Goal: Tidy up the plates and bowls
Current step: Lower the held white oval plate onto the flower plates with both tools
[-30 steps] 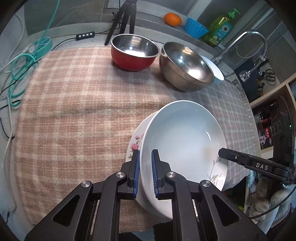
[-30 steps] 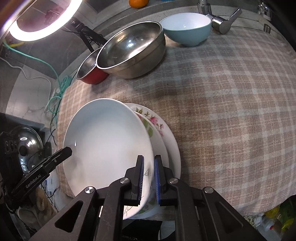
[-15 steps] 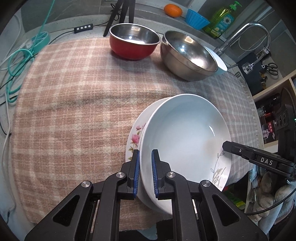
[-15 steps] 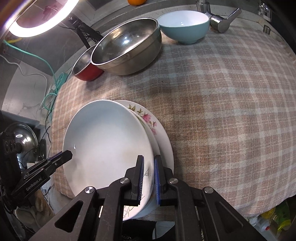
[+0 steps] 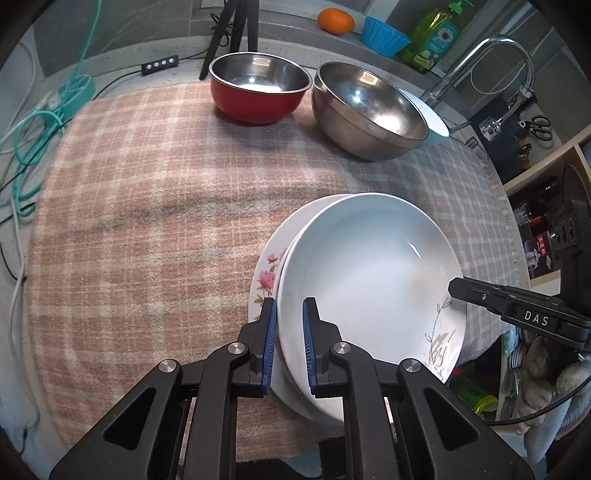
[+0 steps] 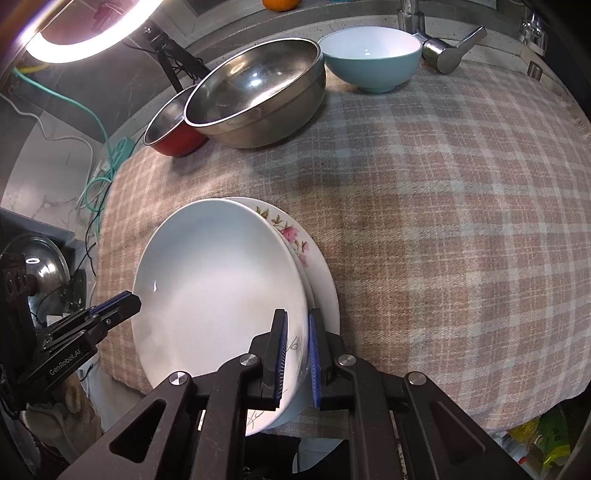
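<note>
A deep white plate sits on top of a floral plate at the near edge of the checked cloth. My left gripper is shut on the white plate's left rim. My right gripper is shut on its opposite rim, and the floral plate shows beneath it. Each gripper shows in the other's view, the right one and the left one. A red bowl, a steel bowl and a teal bowl stand at the back.
A tap and its lever stand behind the bowls. An orange, a blue cup and a soap bottle are on the ledge. Cables lie left of the cloth. A tripod stands behind the red bowl.
Both grippers have come down with the white plate, which now sits lower over the floral plate. Both stay shut on its rim.
</note>
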A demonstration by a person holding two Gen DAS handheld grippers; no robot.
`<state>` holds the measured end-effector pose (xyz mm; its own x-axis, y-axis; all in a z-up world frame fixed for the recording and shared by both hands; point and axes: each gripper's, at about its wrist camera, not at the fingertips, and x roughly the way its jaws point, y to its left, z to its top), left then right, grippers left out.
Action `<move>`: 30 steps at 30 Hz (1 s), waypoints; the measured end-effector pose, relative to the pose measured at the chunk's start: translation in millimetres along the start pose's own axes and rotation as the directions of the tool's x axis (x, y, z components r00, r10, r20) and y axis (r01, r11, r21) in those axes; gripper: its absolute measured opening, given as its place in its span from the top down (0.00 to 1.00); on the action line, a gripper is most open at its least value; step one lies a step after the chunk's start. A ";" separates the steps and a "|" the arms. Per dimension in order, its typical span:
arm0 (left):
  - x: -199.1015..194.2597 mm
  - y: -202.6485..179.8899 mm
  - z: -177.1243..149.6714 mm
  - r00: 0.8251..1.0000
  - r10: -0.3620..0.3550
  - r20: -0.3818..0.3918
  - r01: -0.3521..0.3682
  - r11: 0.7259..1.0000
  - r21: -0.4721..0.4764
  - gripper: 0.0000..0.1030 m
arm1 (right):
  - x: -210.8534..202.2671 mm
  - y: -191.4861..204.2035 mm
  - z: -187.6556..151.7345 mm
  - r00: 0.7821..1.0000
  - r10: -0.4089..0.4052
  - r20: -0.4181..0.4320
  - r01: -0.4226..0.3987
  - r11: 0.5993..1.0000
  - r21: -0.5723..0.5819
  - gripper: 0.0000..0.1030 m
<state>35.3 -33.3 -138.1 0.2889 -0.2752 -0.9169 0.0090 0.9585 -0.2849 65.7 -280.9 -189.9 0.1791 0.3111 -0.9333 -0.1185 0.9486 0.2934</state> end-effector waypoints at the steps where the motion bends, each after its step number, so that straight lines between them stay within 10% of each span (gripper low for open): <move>1: 0.3 0.7 0.1 1.000 -0.001 0.000 0.001 1.000 0.000 0.90 | -0.2 0.0 0.0 1.000 -0.002 0.000 0.002 1.000 0.000 0.88; 30: -28.0 -11.2 4.4 0.993 0.055 0.104 -0.062 0.996 0.061 0.88 | -7.1 2.3 -3.7 0.999 -0.015 0.033 0.016 0.999 -0.045 0.83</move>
<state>31.4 -36.0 -108.1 0.3869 -0.2126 -0.8973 0.0491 0.9764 -0.2102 60.6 -281.2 -183.3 0.2132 0.2989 -0.9302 -0.1594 0.9499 0.2687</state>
